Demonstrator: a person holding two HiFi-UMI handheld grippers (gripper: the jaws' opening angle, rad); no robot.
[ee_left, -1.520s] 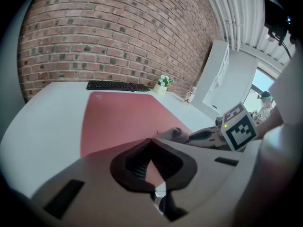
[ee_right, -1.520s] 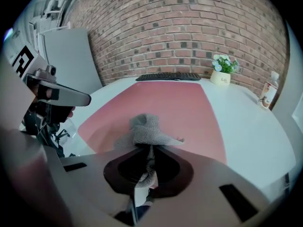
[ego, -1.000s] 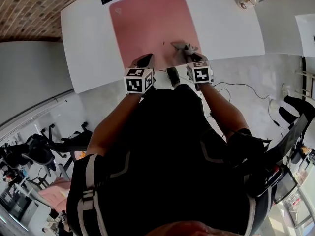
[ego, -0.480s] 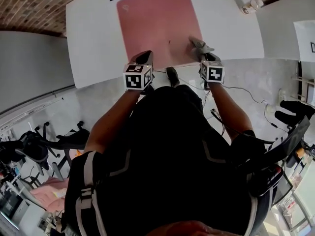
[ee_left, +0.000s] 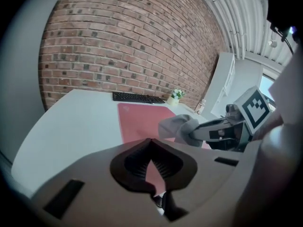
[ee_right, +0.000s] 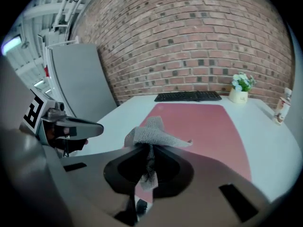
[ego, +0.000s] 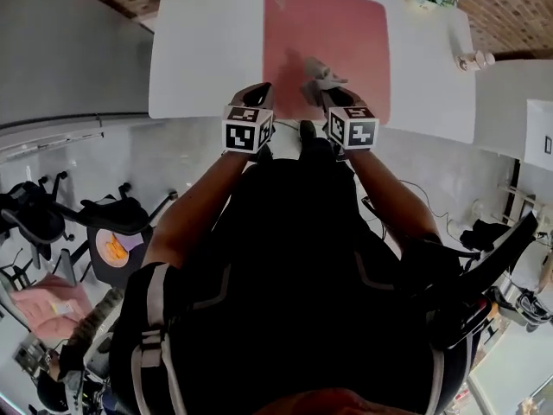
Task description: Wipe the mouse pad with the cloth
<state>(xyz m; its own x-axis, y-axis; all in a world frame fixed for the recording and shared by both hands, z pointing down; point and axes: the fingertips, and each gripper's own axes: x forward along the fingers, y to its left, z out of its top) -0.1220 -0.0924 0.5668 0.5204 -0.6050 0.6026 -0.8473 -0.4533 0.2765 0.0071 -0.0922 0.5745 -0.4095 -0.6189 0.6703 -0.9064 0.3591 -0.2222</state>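
Our right gripper (ee_right: 149, 162) has its fingers pinching the grey cloth (ee_right: 151, 134), which bunches just past the fingertips over the near end of the pink mouse pad (ee_right: 203, 122). We can't tell if the cloth touches the pad. Our left gripper (ee_left: 151, 167) has its fingers pressed together on nothing, with the pad ahead of them. The keyboard (ee_right: 187, 96) sits well beyond both pairs of fingers on the white worktop (ee_left: 71, 122).

Crumpled grey cloth (ego: 318, 69) over flat pink mouse pad (ego: 346, 28).
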